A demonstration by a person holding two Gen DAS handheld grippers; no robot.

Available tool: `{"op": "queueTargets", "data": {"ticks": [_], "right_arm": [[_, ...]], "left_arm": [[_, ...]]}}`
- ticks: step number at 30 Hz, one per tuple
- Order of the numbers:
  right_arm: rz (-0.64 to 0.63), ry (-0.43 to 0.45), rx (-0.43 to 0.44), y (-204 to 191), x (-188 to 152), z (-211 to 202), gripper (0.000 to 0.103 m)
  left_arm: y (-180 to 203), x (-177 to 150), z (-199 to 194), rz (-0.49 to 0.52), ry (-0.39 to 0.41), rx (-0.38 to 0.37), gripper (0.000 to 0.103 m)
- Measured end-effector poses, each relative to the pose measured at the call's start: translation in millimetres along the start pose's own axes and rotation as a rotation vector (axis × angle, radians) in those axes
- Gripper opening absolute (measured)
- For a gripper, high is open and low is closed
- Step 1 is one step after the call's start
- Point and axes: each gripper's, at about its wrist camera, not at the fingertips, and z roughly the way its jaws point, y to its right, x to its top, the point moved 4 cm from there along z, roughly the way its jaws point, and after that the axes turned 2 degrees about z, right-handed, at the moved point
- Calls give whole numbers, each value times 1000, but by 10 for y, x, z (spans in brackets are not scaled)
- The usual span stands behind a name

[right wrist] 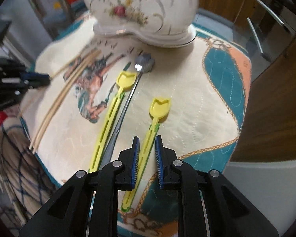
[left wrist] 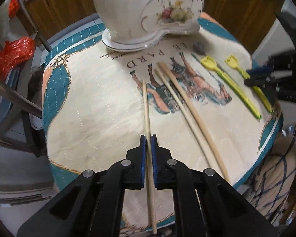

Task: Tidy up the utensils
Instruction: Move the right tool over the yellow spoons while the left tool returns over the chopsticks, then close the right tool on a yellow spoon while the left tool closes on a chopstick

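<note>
We see a quilted cloth [left wrist: 92,106] covering the tabletop, a porcelain jug [left wrist: 148,9] at its far edge. Nearer than the jug, our left tool [left wrist: 148,144] pinches a wooden chopstick [left wrist: 147,110]. Our right tool [right wrist: 147,148] straddles a yellow spoon [right wrist: 150,136], jaws slightly apart.
</note>
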Motion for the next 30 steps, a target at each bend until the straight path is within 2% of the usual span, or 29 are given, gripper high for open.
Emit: {"op": "queueTargets", "data": {"ticks": [5,9,14,15,17,20,23,26,30], "right_arm": [[-6,-124,-43,-68,105,51,18],[-25,-205,-112,-137,145,80,18],[-43,-252,-172,-222,160,107,17],[-50,-252,-175,-239,150,110,12],[-63,-250,-175,-306,136,107,10],[-46,-227,-159,-281,103,61,10],[-25,-202,-142,-114,77,42,10],[-5,-146,-121,-3,65,-56,10],[18,-33,-31,59,42,-255,10]], "left_arm": [[-11,-4,-3,59,-98,20,7],[27,-67,34,111,-168,34,10],[64,-34,38,157,-215,43,11],[59,-22,43,155,-223,37,11],[51,-12,54,144,-227,25,11],[33,-31,42,128,-195,10,5],[-26,-60,9,100,-140,-10,5],[-107,-72,-83,59,-57,-43,4],[-163,-96,-320,3,90,-80,4]]}}
